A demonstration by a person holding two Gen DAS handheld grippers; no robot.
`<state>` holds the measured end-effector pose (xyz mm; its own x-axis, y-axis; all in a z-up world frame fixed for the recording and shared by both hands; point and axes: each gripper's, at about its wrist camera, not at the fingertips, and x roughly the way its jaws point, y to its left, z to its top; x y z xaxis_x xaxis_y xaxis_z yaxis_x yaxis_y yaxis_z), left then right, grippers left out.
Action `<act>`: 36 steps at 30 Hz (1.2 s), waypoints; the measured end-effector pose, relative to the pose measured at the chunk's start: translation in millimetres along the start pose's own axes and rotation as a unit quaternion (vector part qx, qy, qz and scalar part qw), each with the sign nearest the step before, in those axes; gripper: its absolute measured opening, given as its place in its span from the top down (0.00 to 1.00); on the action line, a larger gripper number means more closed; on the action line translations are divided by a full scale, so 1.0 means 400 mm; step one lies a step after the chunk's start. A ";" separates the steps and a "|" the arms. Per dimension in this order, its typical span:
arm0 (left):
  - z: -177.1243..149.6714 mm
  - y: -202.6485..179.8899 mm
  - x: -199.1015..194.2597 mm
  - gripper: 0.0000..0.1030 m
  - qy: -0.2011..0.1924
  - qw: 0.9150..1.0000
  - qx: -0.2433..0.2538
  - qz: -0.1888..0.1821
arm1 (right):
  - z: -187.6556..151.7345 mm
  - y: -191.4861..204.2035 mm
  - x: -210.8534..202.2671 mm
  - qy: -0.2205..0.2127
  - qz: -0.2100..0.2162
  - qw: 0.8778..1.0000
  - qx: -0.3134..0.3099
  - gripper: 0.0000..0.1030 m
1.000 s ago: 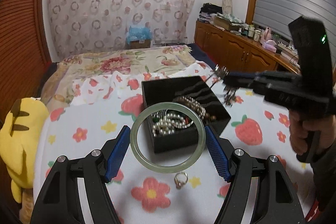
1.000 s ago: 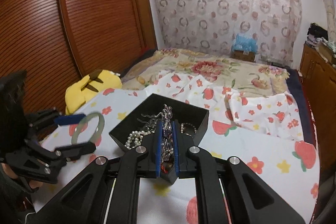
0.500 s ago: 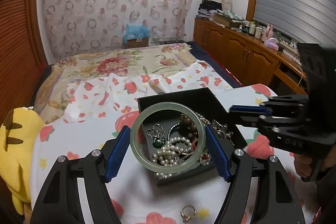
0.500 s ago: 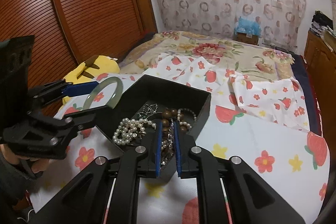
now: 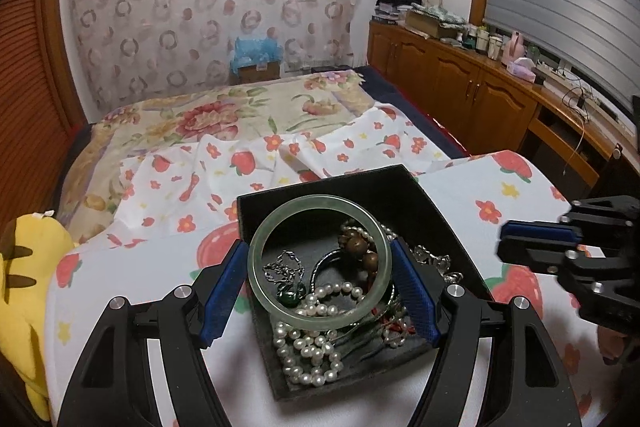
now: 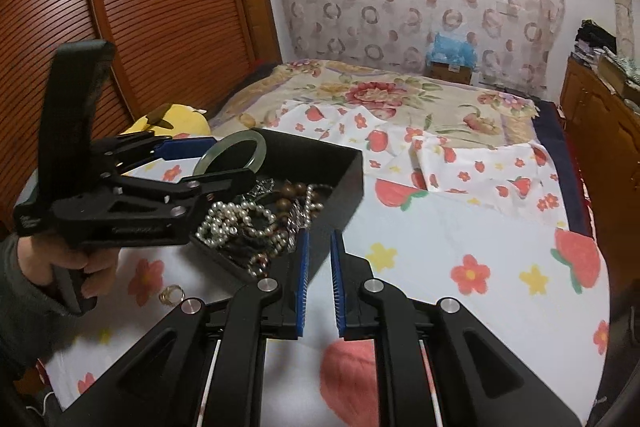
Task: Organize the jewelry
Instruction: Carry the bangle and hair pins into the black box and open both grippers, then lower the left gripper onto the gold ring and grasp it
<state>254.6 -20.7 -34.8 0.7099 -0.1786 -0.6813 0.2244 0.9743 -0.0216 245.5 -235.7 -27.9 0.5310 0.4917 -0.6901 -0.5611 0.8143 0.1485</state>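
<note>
Left wrist view: left gripper (image 5: pixel 320 279) grips the pale green jade bangle (image 5: pixel 319 259) across its outer rim, one blue pad on each side, ring held flat and open-side up. It hangs directly over the black jewelry box (image 5: pixel 404 195) — placed so a release should drop it among the pieces already inside: white pearl strands (image 5: pixel 312 347), brown wooden beads (image 5: pixel 360 251), a silver chain with green pendant (image 5: pixel 286 279). Gripping by the rim keeps the pads clear of the tangle below. Box sits on the strawberry-print cloth (image 5: pixel 480 183) over the desk. Right gripper (image 5: pixel 532 243) shows at the frame's right edge, beside the box, apart from it.

Right wrist view: right gripper (image 6: pixel 318 279) is empty, its blue pads parted by a narrow gap, tips near the box's front corner; probably just backed off to give the other room. The left gripper (image 6: pixel 216 163) reaches in from the left, bangle (image 6: pixel 232 155) tilted above the box's far-left rim. A gold ring (image 6: pixel 172 294) lies on the cloth just in front of the box, outside it — my guess is that it goes in next
</note>
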 end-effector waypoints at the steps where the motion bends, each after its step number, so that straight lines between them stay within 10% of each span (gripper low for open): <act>1: -0.001 -0.004 0.004 0.33 0.001 1.000 0.000 0.000 | -0.005 -0.001 -0.009 0.000 -0.003 1.000 0.000 0.87; 20: -0.081 -0.021 -0.121 0.16 -0.033 0.999 0.017 0.010 | -0.148 0.088 -0.087 0.011 0.009 1.000 -0.013 0.68; 36: -0.222 0.010 -0.137 0.14 0.026 0.999 0.035 0.021 | -0.269 0.202 -0.060 0.070 0.025 0.995 -0.064 0.68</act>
<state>157.2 5.2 -62.5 0.6846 -0.1285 -0.7175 0.2431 0.9682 0.0585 119.0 -214.8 -75.8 0.4113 0.4760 -0.7774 -0.6662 0.7391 0.1000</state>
